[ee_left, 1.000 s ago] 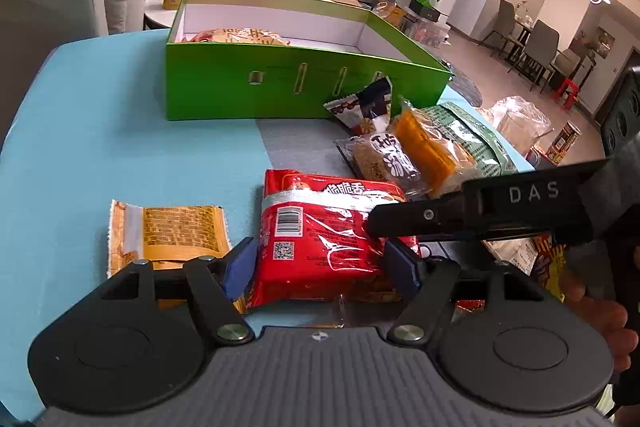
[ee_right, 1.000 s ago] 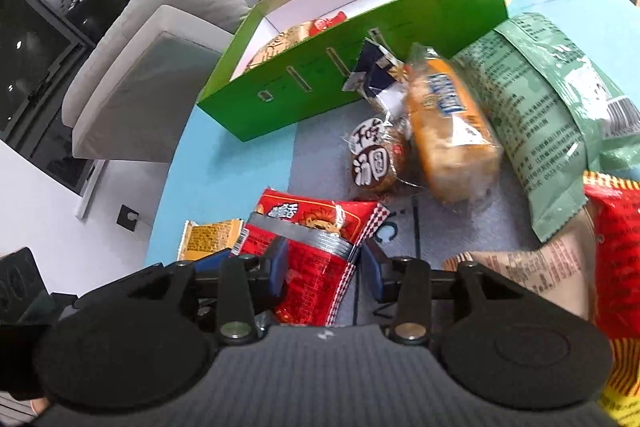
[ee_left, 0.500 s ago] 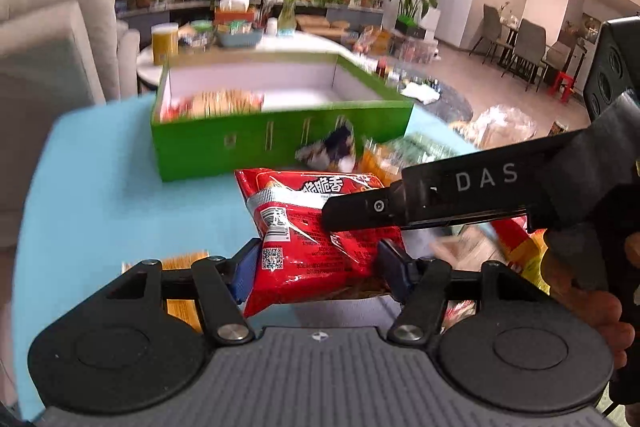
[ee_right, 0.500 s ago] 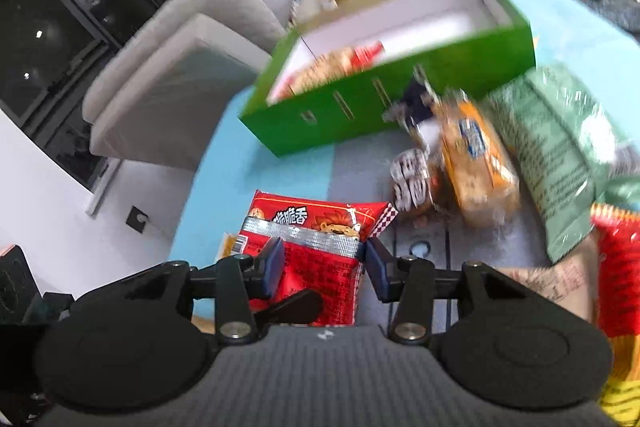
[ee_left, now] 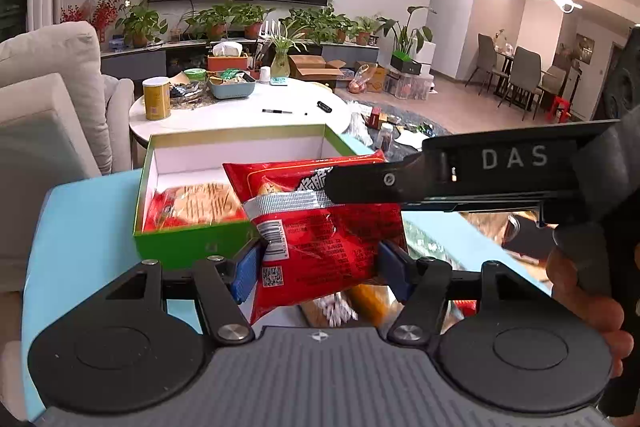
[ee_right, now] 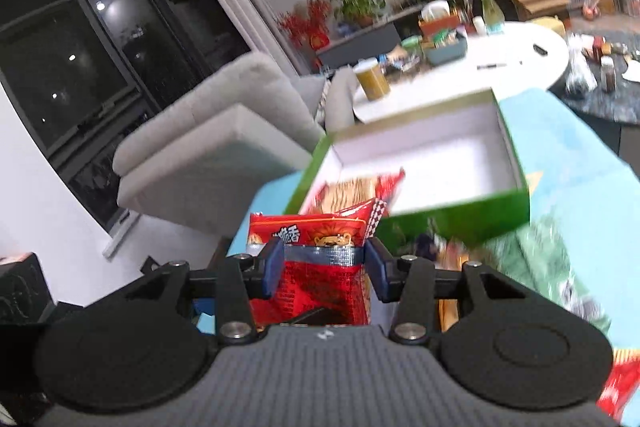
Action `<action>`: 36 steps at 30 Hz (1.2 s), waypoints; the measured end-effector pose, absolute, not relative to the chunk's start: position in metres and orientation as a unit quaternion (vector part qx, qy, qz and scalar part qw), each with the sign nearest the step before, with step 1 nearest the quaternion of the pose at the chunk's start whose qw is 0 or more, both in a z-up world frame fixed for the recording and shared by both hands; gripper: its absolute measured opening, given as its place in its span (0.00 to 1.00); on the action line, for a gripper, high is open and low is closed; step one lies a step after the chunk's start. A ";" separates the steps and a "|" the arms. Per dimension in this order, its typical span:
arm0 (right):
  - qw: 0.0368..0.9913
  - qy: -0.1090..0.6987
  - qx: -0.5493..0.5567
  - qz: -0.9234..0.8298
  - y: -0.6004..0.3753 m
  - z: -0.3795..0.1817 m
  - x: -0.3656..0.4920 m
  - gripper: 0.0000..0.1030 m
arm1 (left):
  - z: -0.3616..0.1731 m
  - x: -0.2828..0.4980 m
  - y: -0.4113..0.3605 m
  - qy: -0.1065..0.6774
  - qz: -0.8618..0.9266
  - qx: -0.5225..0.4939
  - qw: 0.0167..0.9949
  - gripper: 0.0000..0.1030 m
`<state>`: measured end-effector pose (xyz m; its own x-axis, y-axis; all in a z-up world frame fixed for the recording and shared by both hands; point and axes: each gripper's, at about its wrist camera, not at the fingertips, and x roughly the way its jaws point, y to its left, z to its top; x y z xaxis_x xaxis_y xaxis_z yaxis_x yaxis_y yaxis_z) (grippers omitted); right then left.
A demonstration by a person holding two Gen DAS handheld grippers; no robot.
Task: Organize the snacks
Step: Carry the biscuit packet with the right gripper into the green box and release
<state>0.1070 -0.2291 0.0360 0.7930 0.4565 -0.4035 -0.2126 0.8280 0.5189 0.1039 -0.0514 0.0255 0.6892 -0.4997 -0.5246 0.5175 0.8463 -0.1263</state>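
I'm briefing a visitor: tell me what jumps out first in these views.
The red snack packet fills the middle, clamped from both sides by the left gripper and right gripper. Just beyond it, on the blue table, sits the open green box, one snack already inside.

Box [ee_left: 188, 247]: on the counter [ee_left: 80, 227], open top, sofa [ee_left: 48, 115] beyond on the left.
Packet in box [ee_left: 196, 205]: lies at the left end.
Held packet [ee_left: 320, 231]: raised before the box, between both grippers' fingers [ee_left: 246, 273].
Round table [ee_left: 240, 111]: behind the box.
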 end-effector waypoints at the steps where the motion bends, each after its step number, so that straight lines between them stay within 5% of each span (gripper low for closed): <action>1: 0.920 0.261 0.230 0.182 -0.232 0.038 0.111 0.77 | 0.027 0.110 -0.055 0.280 -0.276 0.018 0.919 0.57; 36: 0.907 0.312 0.247 0.139 -0.269 -0.013 0.226 0.77 | -0.025 0.244 -0.114 0.356 -0.254 0.045 0.898 0.59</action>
<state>0.2265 -0.2692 -0.0131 0.7663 0.4068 -0.4974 -0.0984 0.8393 0.5347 0.2436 -0.1145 -0.0245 0.6172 -0.4249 -0.6622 0.4886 0.8667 -0.1008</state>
